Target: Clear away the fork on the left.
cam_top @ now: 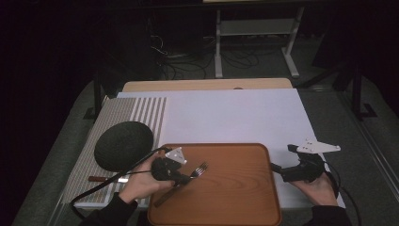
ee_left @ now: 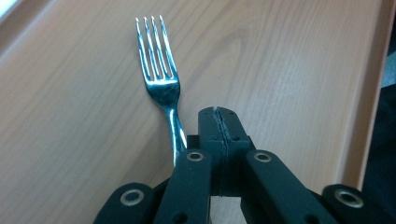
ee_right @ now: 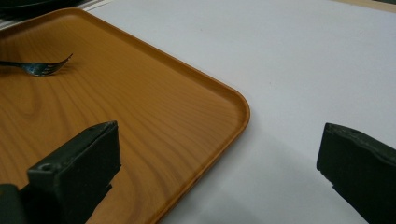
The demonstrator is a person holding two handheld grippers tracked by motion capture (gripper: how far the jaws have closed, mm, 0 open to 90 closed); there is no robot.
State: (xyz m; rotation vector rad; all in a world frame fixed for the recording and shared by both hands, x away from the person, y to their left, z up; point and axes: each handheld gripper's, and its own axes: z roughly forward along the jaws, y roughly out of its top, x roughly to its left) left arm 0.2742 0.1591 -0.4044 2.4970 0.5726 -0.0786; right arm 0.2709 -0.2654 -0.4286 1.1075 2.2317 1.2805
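A silver fork (cam_top: 200, 169) lies on a brown wooden tray (cam_top: 235, 197) at the table's front, tines pointing away to the right. My left gripper (cam_top: 186, 178) hangs over the tray's left part, held by a hand. In the left gripper view its jaws are pressed together, the left gripper (ee_left: 219, 116) is shut, and the fork (ee_left: 161, 79) runs just left of them on the tray (ee_left: 289, 70), not between them. My right gripper (cam_top: 277, 169) sits at the tray's right edge. It is open (ee_right: 219, 140), straddling the tray corner (ee_right: 154, 121) with the fork (ee_right: 42, 67) farther off.
A dark round bowl-like object (cam_top: 123, 145) rests on a striped placemat (cam_top: 141, 110) left of the tray. A brown-handled utensil (cam_top: 101, 179) lies near the mat's front. A white sheet (cam_top: 235, 115) covers the table behind the tray. Cables trail from both grippers.
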